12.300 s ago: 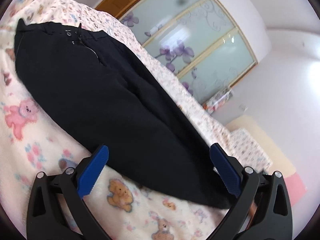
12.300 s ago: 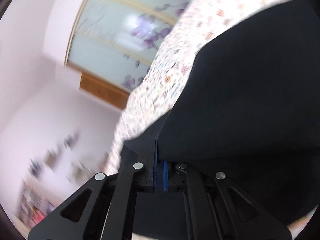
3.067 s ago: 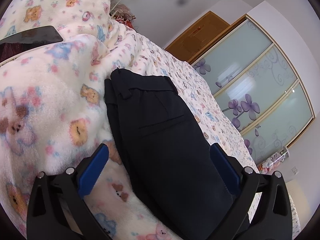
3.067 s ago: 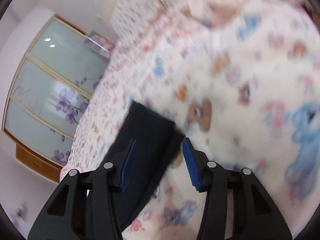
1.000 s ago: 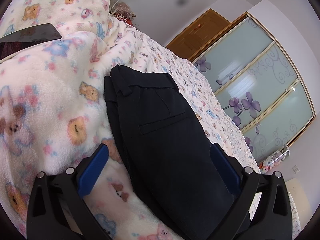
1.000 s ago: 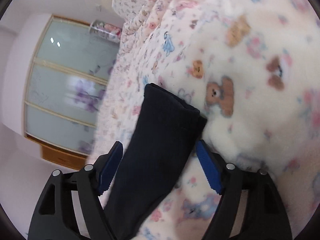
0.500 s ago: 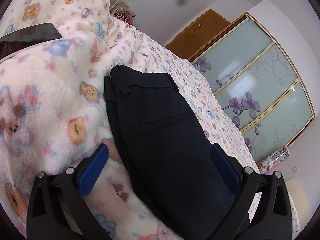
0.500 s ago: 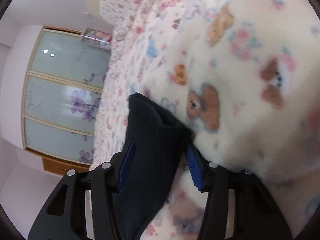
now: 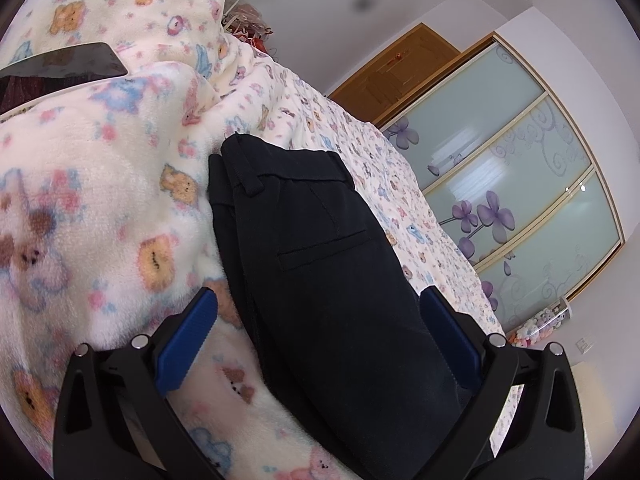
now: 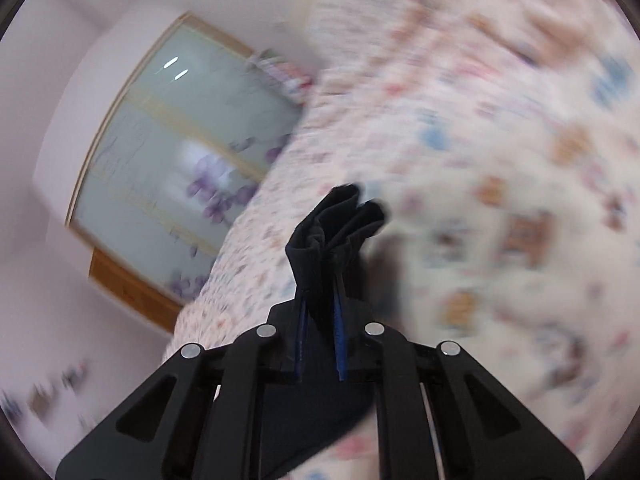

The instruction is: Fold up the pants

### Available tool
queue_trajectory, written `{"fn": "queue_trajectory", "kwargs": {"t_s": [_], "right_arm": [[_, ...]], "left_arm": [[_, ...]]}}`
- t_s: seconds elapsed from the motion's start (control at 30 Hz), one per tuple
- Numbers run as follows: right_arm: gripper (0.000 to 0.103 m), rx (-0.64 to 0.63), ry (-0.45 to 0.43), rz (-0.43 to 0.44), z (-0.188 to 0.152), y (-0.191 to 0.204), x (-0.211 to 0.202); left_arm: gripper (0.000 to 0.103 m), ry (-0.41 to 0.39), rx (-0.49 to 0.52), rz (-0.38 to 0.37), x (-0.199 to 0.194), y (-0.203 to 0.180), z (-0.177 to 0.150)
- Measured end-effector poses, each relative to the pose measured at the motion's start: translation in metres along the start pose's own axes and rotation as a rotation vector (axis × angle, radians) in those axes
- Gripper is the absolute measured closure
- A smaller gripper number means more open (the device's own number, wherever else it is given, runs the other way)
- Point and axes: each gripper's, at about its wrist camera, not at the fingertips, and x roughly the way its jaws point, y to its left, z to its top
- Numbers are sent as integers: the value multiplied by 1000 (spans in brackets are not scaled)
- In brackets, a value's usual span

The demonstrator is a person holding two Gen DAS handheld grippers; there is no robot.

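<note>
Bedroom: cream fleece blanket printed with teddy bears [image 9: 100, 184] covers the bed; frosted sliding wardrobe doors with purple flowers [image 9: 516, 184] on the far right, wooden door [image 9: 404, 76] beside them.
Side item: dark flat tablet-like slab [image 9: 60, 66] on the far-left blanket fold, well apart from the work.
Task thing: black trousers, folded lengthwise into a long narrow strip [image 9: 320, 280], lying on the blanket; waistband with belt loop at the far end, welt back pocket facing up.
Change: half a second ago the right tongs straddled the hem end lying flat; now the hem is bunched between the pads and raised clear of the blanket.
Right gripper [image 10: 319, 320]: jaws closing, narrow, pinching the gathered hem; the cloth stands up in crumpled folds past the tips. View blurred.
Left gripper [image 9: 320, 332]: unchanged, spread wide, pads either side of the strip's mid part, not seen pressing it.
Meaning: hem pickup looks secured; judged next is carrying the hem toward the waistband for the crosswise fold.
Risk: the gathered hem may land creased.
</note>
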Motion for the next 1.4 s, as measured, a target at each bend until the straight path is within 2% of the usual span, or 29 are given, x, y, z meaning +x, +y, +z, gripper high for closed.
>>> {"fn": "queue_trajectory", "kwargs": {"t_s": [0.17,0.3,0.37,0.5,0.53,0.6,0.7,0.77,0.83,0.9,0.97,1.0,1.03,1.1,1.2,1.27,1.4], "right_arm": [[91,-179,75,136,-30,90,15],[91,-276,215,261,-87,158,48],[91,-314,293,297,-121,178,65],[91,-438,519,244,-209,198,114],[91,-452,551,231,-224,199,120],[91,-466,546,230,-238,203,119],[91,-457,534,299,-242,215,109],[91,-545,557,304,-252,229,103],[89,-722,665,202,-279,236,111],[87,-798,733,136,-289,231,111],[70,-813,762,159,-289,228,99],[48,-807,772,178,-285,228,96],[35,-804,764,198,-284,230,87],[39,-811,679,257,-274,234,71],[53,-845,561,252,-264,245,67],[57,-867,566,215,-266,249,79],[58,-964,597,153,-291,256,98]], "left_arm": [[2,-9,-20,-18,-2,1,1],[2,-8,-27,-25,-4,2,2],[2,-7,-31,-30,-4,3,3],[2,0,-38,-39,-4,4,3],[2,2,-40,-42,-4,4,4],[2,6,-45,-47,-4,5,5],[2,4,-54,-53,-4,6,6],[2,5,-57,-53,-2,5,6],[2,11,-57,-53,-2,5,7],[2,13,-56,-57,-2,5,7],[2,15,-62,-66,-2,7,8],[2,15,-65,-68,-2,7,8],[2,15,-69,-69,-2,8,9],[2,15,-67,-69,-2,8,9],[2,14,-68,-70,-2,8,9],[2,14,-68,-70,-2,8,8],[2,15,-68,-69,-2,8,8]]}}
